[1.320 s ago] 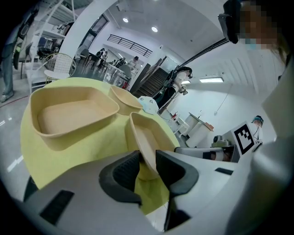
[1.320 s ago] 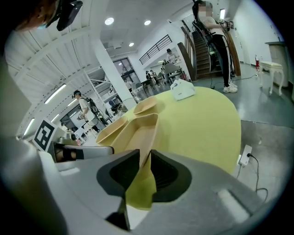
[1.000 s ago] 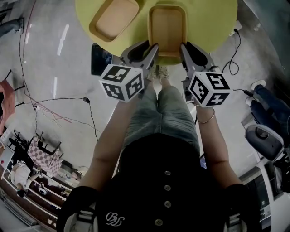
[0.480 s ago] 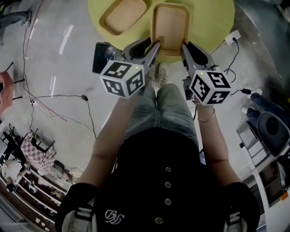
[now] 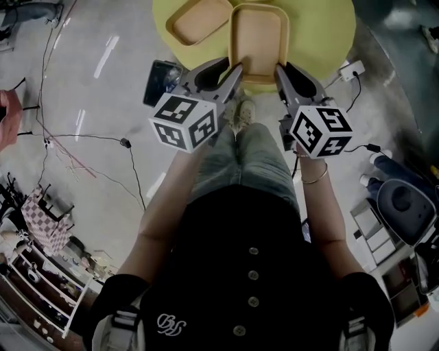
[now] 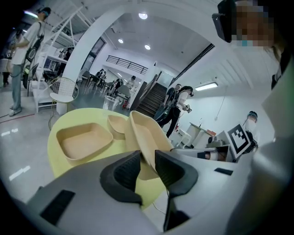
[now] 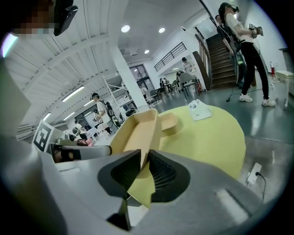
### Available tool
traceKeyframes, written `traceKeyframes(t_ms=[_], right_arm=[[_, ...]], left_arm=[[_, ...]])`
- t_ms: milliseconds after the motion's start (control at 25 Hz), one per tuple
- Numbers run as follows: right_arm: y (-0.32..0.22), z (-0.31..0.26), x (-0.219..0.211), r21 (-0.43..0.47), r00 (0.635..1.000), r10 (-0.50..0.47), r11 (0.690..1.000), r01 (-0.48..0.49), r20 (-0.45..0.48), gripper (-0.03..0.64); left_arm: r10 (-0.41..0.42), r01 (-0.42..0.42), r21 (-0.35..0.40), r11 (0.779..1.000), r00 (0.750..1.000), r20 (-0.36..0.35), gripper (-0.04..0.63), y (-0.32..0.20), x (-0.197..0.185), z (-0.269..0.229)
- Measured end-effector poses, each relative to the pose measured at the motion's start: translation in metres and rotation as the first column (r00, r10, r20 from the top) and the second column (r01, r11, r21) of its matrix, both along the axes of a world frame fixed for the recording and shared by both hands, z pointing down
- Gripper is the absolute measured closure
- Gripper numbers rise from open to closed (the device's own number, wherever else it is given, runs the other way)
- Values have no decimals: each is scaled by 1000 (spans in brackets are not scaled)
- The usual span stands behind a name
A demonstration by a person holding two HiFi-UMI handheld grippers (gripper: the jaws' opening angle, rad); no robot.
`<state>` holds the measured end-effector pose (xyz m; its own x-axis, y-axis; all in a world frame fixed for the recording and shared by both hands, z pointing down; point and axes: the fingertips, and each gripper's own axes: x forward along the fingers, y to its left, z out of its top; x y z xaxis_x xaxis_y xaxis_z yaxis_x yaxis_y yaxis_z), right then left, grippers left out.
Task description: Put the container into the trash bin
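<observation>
Left gripper [image 5: 235, 68]: jaws closed on the left rim of the tan container [image 5: 257, 38], close to its near end. Right gripper [image 5: 278, 68]: jaws nearly together, clamped on the right rim. Container is open side up, long axis running straight away from the person, near short end at the near edge of the yellow tabletop [image 5: 322, 27]. Second container [image 5: 199, 19] lies beside it, toward the far left edge.

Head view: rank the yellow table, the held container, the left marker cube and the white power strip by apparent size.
1. yellow table, largest, though cropped at the top.
2. held container and left marker cube look alike; the cube sits nearer the camera, so no ranking.
3. white power strip, smallest.
</observation>
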<state>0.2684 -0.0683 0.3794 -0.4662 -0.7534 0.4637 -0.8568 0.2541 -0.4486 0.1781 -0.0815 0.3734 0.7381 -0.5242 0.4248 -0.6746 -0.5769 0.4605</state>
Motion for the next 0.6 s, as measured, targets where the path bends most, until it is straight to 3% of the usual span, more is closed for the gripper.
traceKeyframes(t_ms=[240, 600], right_arm=[[5, -13, -14, 24, 999, -46, 999, 46, 4, 561], [2, -21, -65, 36, 996, -85, 996, 85, -9, 561]], left_arm=[[-33, 33, 29, 999, 999, -9, 489, 7, -14, -16], [-69, 72, 52, 996, 996, -61, 489, 2, -66, -28]])
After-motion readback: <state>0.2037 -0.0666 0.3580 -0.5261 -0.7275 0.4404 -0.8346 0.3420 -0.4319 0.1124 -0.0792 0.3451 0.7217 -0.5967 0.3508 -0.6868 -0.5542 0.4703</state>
